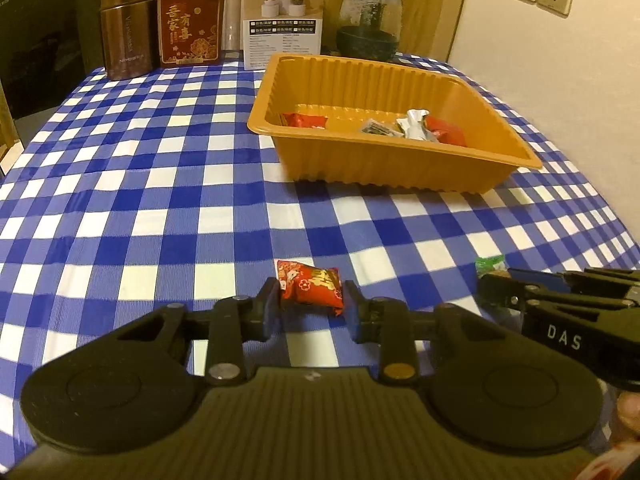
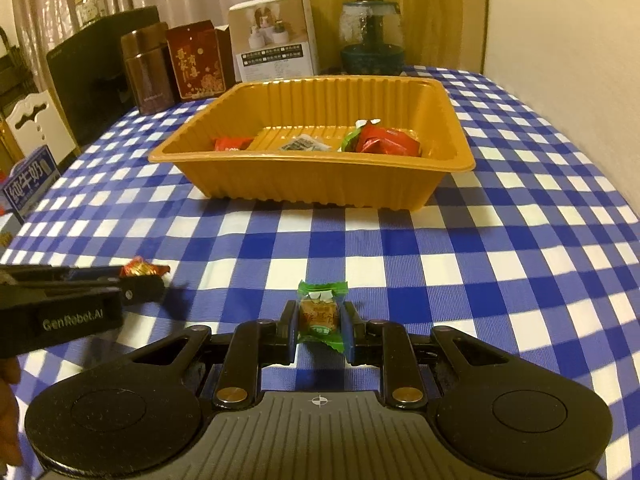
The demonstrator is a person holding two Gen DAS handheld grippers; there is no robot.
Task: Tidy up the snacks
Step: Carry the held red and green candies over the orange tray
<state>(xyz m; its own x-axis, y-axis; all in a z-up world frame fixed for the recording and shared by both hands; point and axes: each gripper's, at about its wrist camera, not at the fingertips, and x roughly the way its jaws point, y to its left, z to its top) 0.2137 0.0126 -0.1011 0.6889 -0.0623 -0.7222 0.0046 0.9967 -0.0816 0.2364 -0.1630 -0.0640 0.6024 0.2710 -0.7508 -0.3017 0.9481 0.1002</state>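
Observation:
My left gripper (image 1: 311, 306) is shut on a red wrapped candy (image 1: 310, 287), held just above the blue checked tablecloth. My right gripper (image 2: 319, 326) is shut on a green wrapped snack (image 2: 321, 314). Ahead stands an orange plastic tray (image 1: 400, 168), also the orange plastic tray (image 2: 312, 184) in the right wrist view, holding several wrapped snacks: red ones (image 2: 390, 142), a dark one (image 2: 304, 145) and a silver one (image 1: 414, 124). Each gripper shows at the other's side: the right gripper (image 1: 496, 284) with green wrapper, the left gripper (image 2: 156, 276) with red candy.
Along the far edge stand a brown tin (image 1: 128, 28), a red box (image 1: 190, 22), a white carton (image 1: 282, 12) and a glass jar (image 1: 370, 22). A blue milk carton (image 2: 30, 184) sits at the left edge. A wall runs along the right.

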